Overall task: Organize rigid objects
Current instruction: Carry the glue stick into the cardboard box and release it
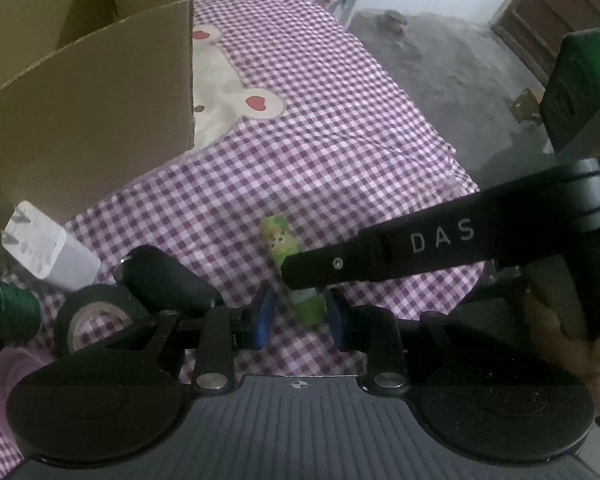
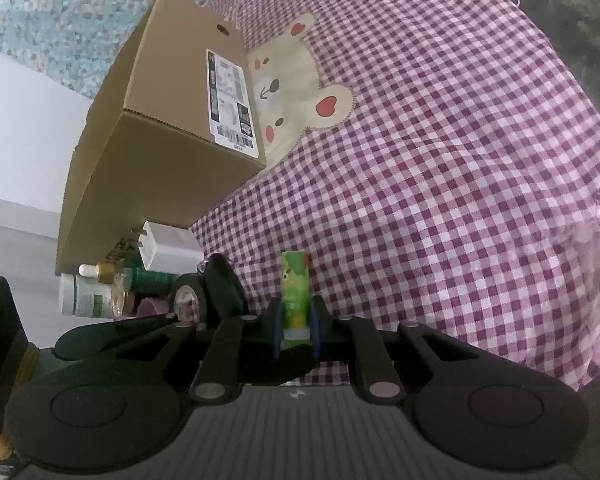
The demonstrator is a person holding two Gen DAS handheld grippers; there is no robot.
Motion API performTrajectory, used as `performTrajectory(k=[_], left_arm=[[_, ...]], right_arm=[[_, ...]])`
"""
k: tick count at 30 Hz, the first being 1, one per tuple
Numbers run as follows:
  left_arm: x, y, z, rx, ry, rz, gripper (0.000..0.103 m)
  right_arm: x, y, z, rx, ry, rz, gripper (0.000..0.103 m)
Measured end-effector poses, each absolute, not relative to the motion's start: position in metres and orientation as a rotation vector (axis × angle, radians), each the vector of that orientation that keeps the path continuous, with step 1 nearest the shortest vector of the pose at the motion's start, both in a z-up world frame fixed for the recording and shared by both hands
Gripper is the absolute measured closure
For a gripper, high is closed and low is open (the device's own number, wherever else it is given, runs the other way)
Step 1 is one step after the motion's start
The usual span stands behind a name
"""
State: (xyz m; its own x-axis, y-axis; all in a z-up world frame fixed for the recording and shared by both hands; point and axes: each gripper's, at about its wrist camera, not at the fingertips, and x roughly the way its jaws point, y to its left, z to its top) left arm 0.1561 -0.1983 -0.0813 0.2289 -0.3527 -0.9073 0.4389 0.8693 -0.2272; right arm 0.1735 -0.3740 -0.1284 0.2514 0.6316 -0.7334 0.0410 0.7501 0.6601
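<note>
A small green tube with a cartoon print sits over the purple checked cloth. My right gripper is shut on the green tube, which sticks out forward between its blue pads. In the left wrist view the right gripper reaches in from the right, and its black finger crosses the tube's middle. My left gripper stands open around the tube's near end. Cloth shows between its left pad and the tube.
A cardboard box stands at the left. Before it lie a white charger plug, a black tape roll, a black oblong case, a green spool and a white bottle. The cloth's edge drops to the floor at the right.
</note>
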Motion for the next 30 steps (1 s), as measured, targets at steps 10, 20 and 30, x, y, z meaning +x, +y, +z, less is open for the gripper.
performTrajectory(k=[10,20,30], left_arm=[[0.155,-0.198,-0.069,0.109,1.187,-0.552,0.079],[0.128,-0.187,-0.005,0.101,1.027,-0.583,0.079],[0.121,-0.127,0.064,0.063,0.867,-0.452,0.079]], right_arm=[[0.166,-0.372,-0.124,0.680,1.225,0.451,0.089],[0.136,-0.372,-0.052,0.656,1.096,0.445,0.089],[0.141,-0.318,0.039,0.536,0.944,0.558,0.089]])
